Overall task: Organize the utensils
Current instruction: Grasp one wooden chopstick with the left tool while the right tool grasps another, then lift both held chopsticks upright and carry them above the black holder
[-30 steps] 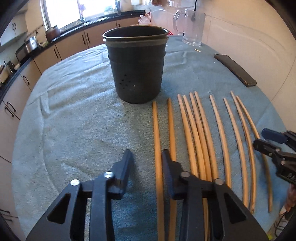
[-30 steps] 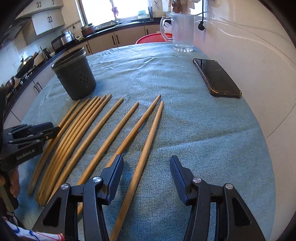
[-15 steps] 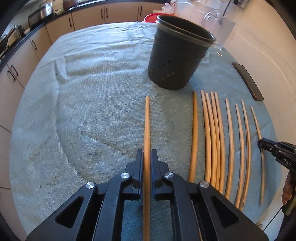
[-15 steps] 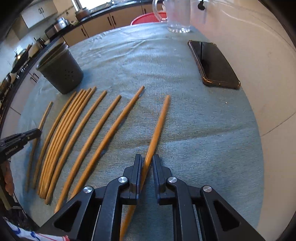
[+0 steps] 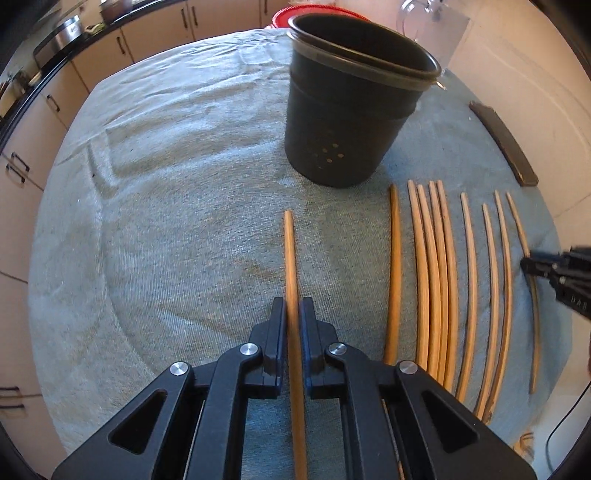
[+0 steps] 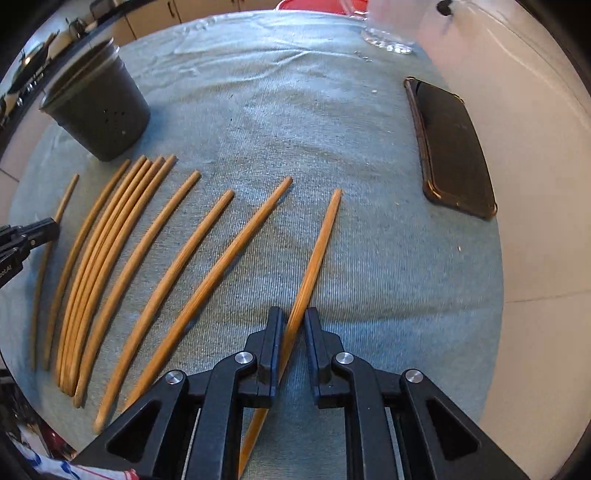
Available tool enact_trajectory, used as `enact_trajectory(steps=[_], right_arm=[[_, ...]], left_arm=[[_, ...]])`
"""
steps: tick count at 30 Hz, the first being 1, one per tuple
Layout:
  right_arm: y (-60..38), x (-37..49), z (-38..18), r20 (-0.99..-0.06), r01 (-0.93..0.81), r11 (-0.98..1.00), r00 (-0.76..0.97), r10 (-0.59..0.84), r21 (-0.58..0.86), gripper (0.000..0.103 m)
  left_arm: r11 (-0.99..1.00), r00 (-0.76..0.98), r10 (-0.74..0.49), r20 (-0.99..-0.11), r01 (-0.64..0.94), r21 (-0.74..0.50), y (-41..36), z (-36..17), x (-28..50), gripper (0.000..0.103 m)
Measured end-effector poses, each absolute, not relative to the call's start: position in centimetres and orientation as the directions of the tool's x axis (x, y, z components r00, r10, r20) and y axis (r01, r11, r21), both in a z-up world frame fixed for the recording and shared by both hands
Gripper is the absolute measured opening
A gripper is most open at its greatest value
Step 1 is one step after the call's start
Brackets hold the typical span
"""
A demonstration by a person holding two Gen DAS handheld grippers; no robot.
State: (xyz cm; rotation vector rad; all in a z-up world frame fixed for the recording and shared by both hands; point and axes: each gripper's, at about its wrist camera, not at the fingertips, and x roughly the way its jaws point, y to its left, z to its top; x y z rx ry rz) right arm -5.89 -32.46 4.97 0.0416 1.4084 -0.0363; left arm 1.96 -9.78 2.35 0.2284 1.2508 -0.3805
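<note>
Chopsticks (image 6: 159, 236) of light wood lie side by side in a loose row on a round table covered with a grey-blue towel-like cloth (image 5: 177, 192). One chopstick (image 5: 291, 280) at the left end of the row is clamped between the closed jaws of the left gripper (image 5: 291, 314), set apart from the others. At the right end, another chopstick (image 6: 317, 251) is pinched between the closed jaws of the right gripper (image 6: 293, 321) and angles away from its neighbours. Just beyond the row stands a dark round utensil holder (image 5: 351, 122) with small holes in its side, upright and open at the top. A black phone (image 6: 454, 147) lies flat on the cloth near the right edge, well apart from the chopsticks. A clear glass jug (image 6: 388, 33) stands at the far edge. Beyond the table, beige kitchen cabinets (image 5: 48, 107) with dark handles run under a dark countertop; a pale wall (image 6: 535, 184) rises to the right.
</note>
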Motion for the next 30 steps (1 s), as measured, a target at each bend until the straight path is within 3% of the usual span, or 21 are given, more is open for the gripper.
enact_trajectory(steps=[6,12,17,30], right_arm=[[-32.7,-3.6,4.8,-0.992,0.058,0.998,0.125,0.031,0.038,0.011],[-33.2,-5.3,5.3,-0.965,0.050,0.996,0.258,0.053,0.069,0.007],[-34.4,-9.1,7.1,-0.900,0.087,0.978,0.412,0.140,0.192,0.007],[-33.8,-16.7,12.8,-0.722,0.049,0.965,0.674,0.159,0.259,0.007]], left_arm=[[0.910,0.281,-0.157,-0.947,0.414,-0.028,-9.9,2.4,1.5,0.007],[0.920,0.325,-0.233,-0.917,0.378,-0.100,-8.1,3.1,-0.7,0.006],[0.919,0.422,-0.284,-0.861,0.377,-0.118,-6.8,5.8,-4.1,0.006],[0.915,0.617,-0.359,-0.700,0.379,-0.137,-5.4,12.7,-11.6,0.006]])
